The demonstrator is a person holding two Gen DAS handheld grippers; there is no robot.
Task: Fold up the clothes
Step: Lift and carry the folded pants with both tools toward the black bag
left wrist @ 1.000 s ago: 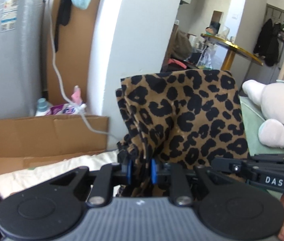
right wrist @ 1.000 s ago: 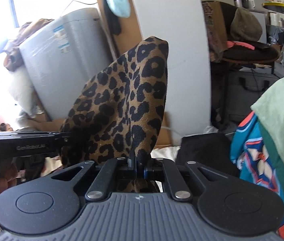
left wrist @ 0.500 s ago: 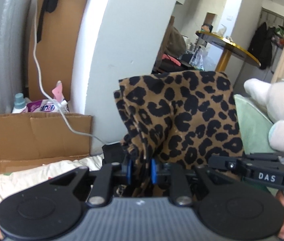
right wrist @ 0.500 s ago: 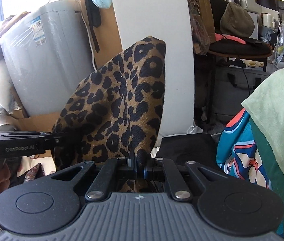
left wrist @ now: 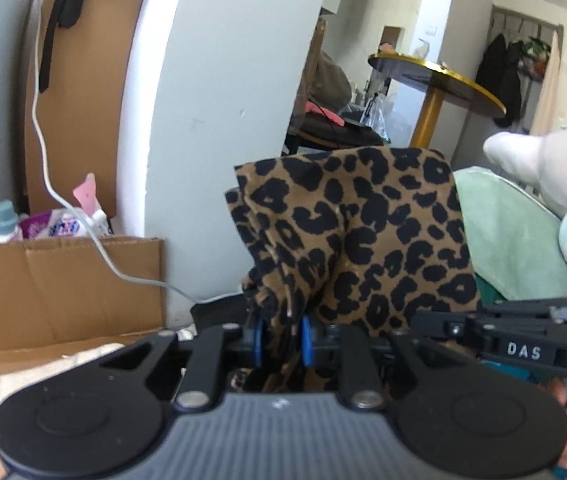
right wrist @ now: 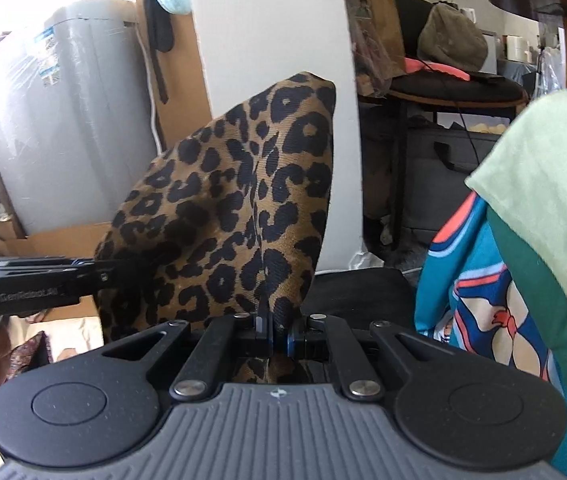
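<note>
The leopard-print cloth (left wrist: 363,232) hangs stretched between the two hands, left gripper (left wrist: 282,342) and right gripper (right wrist: 279,334) each with jaws clamped on an upper corner, side by side

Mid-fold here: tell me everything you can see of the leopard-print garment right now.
The leopard-print garment is tan woven-looking cloth with black spots. It is held up in the air, bunched and creased, with a straight top edge in the left view and a peaked corner in the right view. The left gripper pinches a gathered fold; the right gripper clamps another part. Its lower part drops out of sight behind the grippers. No other contact is visible.
</note>
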